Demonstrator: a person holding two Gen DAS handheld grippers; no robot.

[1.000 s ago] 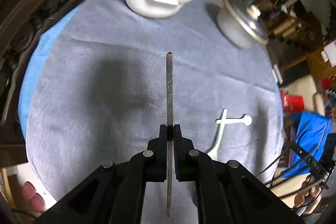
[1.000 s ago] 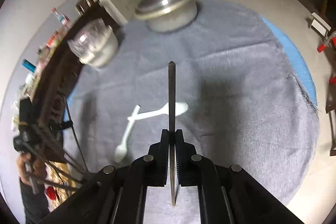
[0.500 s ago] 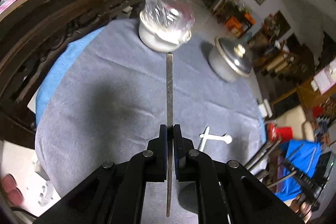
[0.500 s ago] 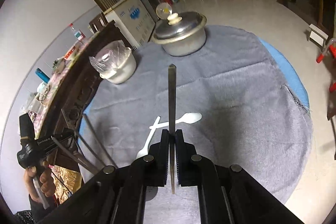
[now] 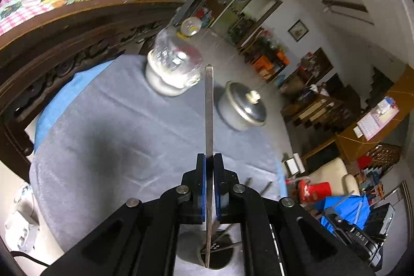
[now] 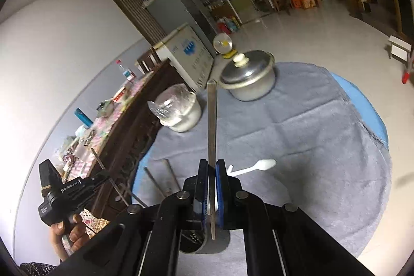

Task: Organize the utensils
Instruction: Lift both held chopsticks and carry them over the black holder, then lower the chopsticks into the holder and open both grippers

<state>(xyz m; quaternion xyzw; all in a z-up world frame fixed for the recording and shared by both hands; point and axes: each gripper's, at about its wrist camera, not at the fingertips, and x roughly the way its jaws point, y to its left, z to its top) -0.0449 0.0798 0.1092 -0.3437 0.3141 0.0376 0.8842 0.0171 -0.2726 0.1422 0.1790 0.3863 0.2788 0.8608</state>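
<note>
My left gripper is shut on a thin metal chopstick that runs up the middle of the left wrist view. Its lower end hangs over the grey utensil holder, where several other chopsticks lean. My right gripper is shut on a second metal chopstick, its lower end above the same holder. A white plastic spoon lies on the grey cloth just beyond the right fingers. In the right wrist view a hand holds the left gripper's body at the lower left.
A white bowl covered in plastic wrap and a lidded metal pot stand at the far side of the round, grey-clothed table. Carved dark wooden furniture borders the table's left.
Both grippers have risen and tilted upward, each still clamped on its chopstick. The table has dropped lower in both views and the utensil holder has come into sight beneath the fingers.
</note>
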